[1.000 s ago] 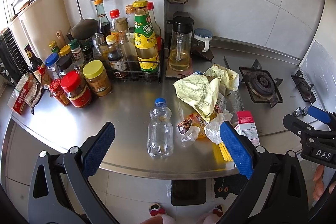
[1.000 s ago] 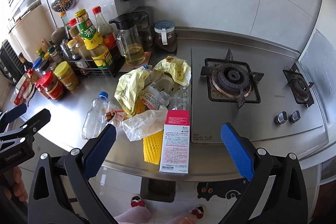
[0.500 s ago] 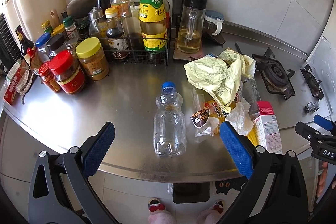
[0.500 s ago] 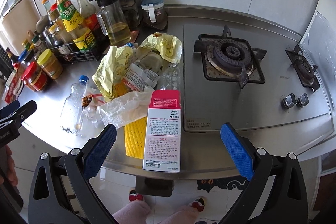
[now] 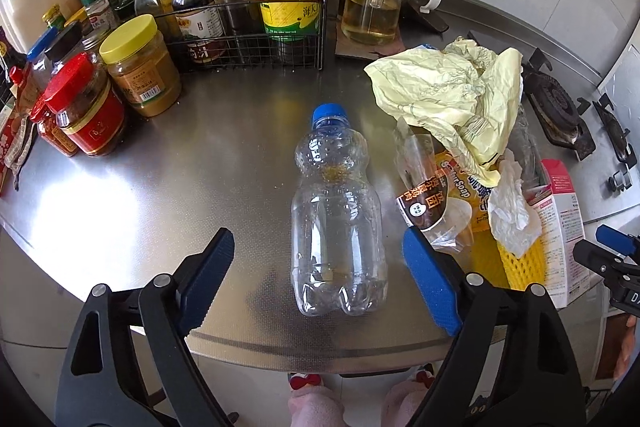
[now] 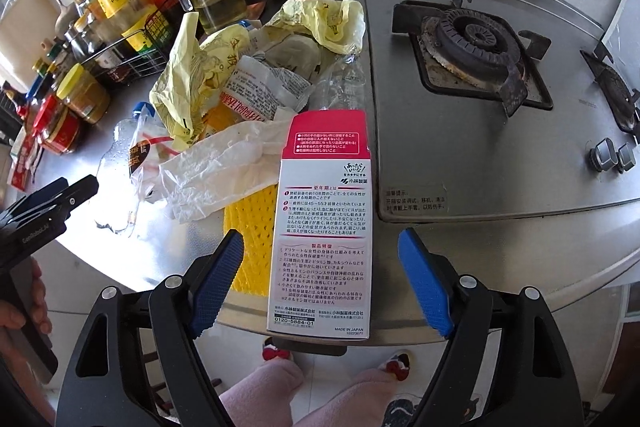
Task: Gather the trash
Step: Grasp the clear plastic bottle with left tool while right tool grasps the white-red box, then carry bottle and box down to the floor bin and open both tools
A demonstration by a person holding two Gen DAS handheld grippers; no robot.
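both claws closing in on first bits of trash

left gripper (image 5: 318,279) is spread but narrowing, w/ the clear empty plastic bottle with a blue cap (image 5: 338,223) lying between the blue pads – pads not touching it yet. right gripper (image 6: 320,279) same: spread, narrowing, w/ the white-and-pink printed cardboard box (image 6: 324,227) between the pads, no contact yet.

to do it well: i'd centre each claw on the widest part before squeezing. bottle is thin-walled and round, prob. dents and may roll or squirt out – grip mid-body, not near the base. box overhangs the front edge of the brushed steel counter (image 5: 180,195); a nudge could tip it off, so close square on its long sides.

bottle lies cap away from the camera, near the counter's front edge, just left of the trash pile. box lies flat on a yellow foam mesh sleeve (image 6: 252,243), beside a crumpled white plastic bag (image 6: 216,175); a crumpled pale yellow plastic bag (image 5: 448,95) tops the pile behind.
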